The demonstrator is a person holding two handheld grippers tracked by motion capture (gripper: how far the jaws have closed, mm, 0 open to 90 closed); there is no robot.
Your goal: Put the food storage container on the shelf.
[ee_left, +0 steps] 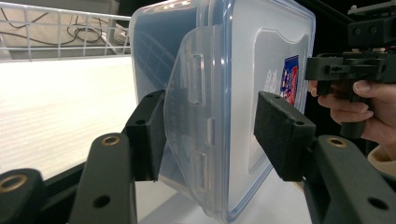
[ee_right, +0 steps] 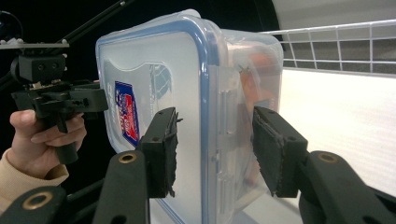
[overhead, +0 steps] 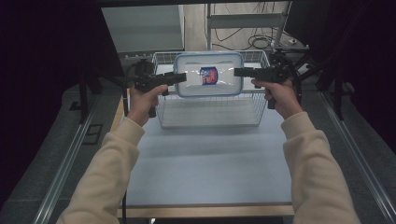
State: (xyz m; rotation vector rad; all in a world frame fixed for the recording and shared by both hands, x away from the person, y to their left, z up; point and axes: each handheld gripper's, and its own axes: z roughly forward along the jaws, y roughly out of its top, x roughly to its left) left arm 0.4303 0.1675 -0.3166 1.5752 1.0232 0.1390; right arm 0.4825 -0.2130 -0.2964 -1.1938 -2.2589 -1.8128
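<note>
The counter [overhead: 205, 163] in front of me is a pale grey-blue sheet with a wooden front edge, and dark curtains close in on both sides. Beyond its far edge lie a bare floor and loose cables [overhead: 247, 39]. Most of the near counter is bare, leaving open room between my sleeves. A white wire basket [overhead: 210, 112] stands at the far middle of it, its rim open to the top.

Above that basket I hold a clear plastic container [overhead: 208, 74] with a blue-rimmed lid and a red and blue label [overhead: 208, 75], lid facing up in the high view, clear of the basket's floor.

My forearms reach forward, well apart, hands turned inward toward each other. My left gripper [ee_left: 210, 135] straddles the container's left end, one pad on the latch flap and the other just off the lid, so I cannot tell if it truly clamps. My right gripper [ee_right: 215, 149] brackets the right end likewise, jaws partly open with small gaps at the pads.
</note>
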